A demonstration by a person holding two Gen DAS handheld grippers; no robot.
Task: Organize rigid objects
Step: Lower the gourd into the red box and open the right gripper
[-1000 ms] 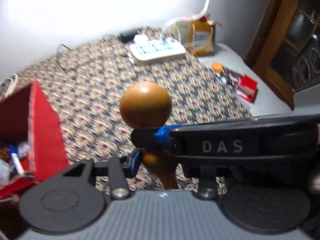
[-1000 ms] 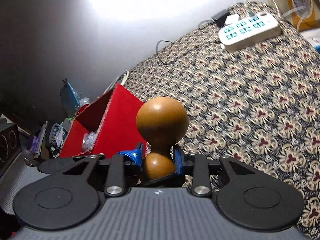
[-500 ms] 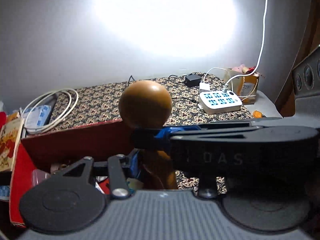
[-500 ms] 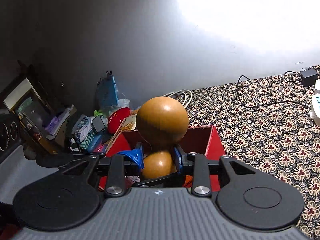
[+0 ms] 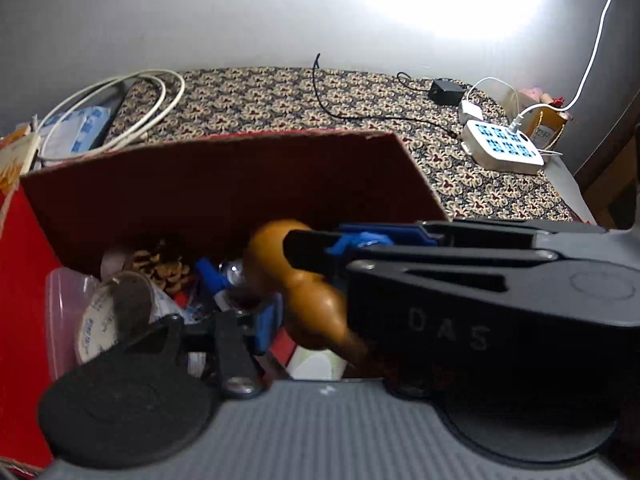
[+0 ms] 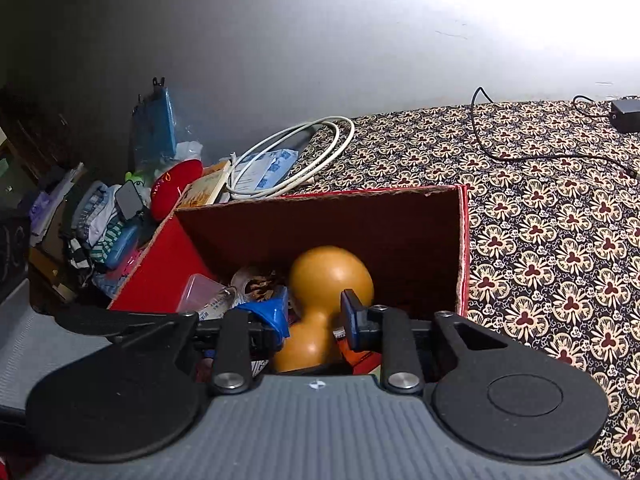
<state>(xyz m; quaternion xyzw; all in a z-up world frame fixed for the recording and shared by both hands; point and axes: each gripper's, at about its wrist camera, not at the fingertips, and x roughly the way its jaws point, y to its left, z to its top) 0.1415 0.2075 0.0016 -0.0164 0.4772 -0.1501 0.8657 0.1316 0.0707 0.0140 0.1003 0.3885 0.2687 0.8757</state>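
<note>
I'm watching the drop-off step. The wooden gourd (image 6: 330, 276) hangs inside the open mouth of the red box (image 6: 360, 224), near its right wall and above the things already in there: a pine cone (image 5: 160, 264), a roll of tape (image 5: 112, 320) and some small plastic bits. The right gripper (image 6: 314, 312) has just been closing, and its blue pads sit tight on the gourd's narrow waist. The left gripper (image 5: 316, 320) is low beside the gourd's smaller bulb, but one finger is hidden behind the other tool, so I cannot tell whether it grips. Next, I'd judge, the gourd needs lowering a little and letting go gently so it settles on the pile rather than rolling. The box stands at the left edge of a table under a flowered cloth (image 6: 560, 220). A coil of white cable (image 6: 304, 160) lies at the far left corner, with a black adapter (image 5: 446, 92) and a white power strip (image 5: 502, 146) towards the far right. A pale wall (image 6: 320, 40) stands behind.
</note>
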